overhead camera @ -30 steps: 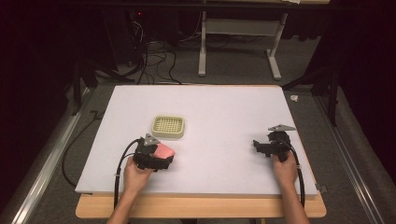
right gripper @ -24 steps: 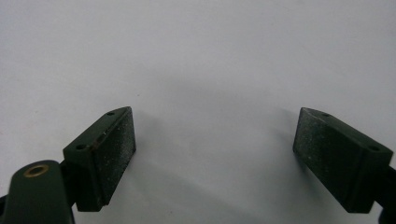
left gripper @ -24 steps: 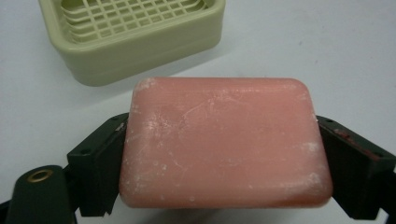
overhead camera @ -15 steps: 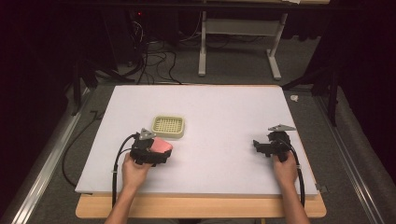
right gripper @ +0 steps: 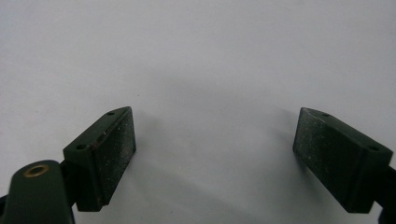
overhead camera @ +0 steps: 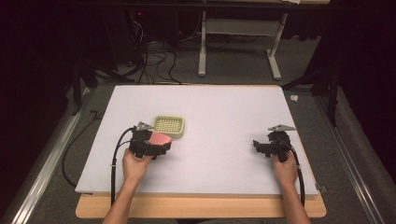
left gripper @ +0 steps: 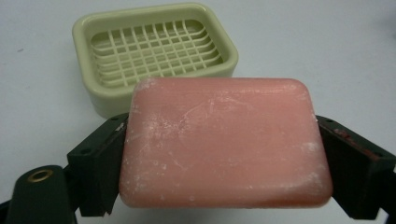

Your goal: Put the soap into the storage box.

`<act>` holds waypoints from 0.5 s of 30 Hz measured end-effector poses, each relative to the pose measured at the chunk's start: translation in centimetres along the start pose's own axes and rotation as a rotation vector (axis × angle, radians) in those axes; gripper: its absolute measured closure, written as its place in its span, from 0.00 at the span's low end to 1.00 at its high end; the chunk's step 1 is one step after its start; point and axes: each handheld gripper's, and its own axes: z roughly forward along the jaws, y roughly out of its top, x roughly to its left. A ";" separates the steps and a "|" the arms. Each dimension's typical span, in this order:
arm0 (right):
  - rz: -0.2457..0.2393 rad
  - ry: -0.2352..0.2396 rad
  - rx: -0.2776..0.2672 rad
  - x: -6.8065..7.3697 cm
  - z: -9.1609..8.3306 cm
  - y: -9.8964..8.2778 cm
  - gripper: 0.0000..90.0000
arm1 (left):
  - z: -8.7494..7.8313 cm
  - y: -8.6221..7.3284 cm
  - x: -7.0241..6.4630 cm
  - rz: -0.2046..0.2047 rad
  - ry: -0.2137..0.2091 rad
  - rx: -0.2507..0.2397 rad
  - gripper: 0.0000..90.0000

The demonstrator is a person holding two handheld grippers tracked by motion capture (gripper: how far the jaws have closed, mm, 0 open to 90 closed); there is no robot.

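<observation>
Here we see a white worktop [overhead camera: 219, 112] on a wooden base, with dark floor and cables around it. On its left half sits a pale green soap dish [overhead camera: 169, 128] with a grid insert, empty in the left gripper view [left gripper: 154, 51]. Just beside the dish's near edge, the left claw [overhead camera: 159, 145] pinches a pink bar of soap [overhead camera: 160, 139] by its two short ends; in the left gripper view the soap [left gripper: 224, 140] lies flat between the black jaws, its surface scuffed with whitish marks, and the dish stands just behind it. We cannot tell whether the soap touches the worktop. Well apart, on the right half, the right claw [overhead camera: 259, 146] points toward the left, and in the right gripper view [right gripper: 215, 158] its jaws are spread wide over bare white surface with nothing between them.
</observation>
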 end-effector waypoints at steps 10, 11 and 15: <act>0.000 0.000 0.000 0.0 0.0 0.0 0.15 | 0.0 1.6 0.1 -0.011 0.030 -0.002 0.15; 0.000 0.000 0.000 0.0 0.0 0.0 0.15 | 0.0 1.7 0.1 -0.012 0.037 -0.003 0.15; 0.000 0.000 0.000 0.0 0.0 0.0 0.15 | -0.1 2.1 0.1 -0.014 0.048 -0.012 0.15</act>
